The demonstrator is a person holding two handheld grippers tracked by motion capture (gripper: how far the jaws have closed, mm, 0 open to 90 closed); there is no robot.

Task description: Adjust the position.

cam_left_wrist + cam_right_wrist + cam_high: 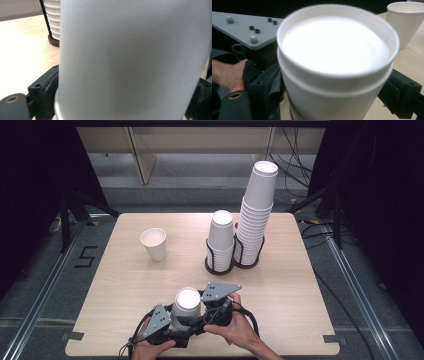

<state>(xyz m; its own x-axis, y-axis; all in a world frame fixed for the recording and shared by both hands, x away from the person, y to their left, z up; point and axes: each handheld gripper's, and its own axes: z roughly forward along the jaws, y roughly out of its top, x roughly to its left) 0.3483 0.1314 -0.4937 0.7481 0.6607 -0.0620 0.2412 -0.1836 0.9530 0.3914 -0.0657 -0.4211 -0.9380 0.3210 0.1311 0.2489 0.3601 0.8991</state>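
Two nested white paper cups (187, 306) stand upright over the table's front edge, one rim showing just above the other (337, 75). My left gripper (175, 324) is shut on their wall, with a black jaw on each side of the cup wall (130, 62). From the other side my right gripper (206, 312) is shut on the outer cup, a jaw on each flank. A hand holds each gripper. I cannot tell whether the left jaws grip the inner or the outer cup.
A single upright paper cup (154, 243) stands at the mid left of the wooden table (125, 285). A dark wire holder (220, 266) at the centre back carries a short cup stack (220, 237) and a tall leaning stack (256, 215).
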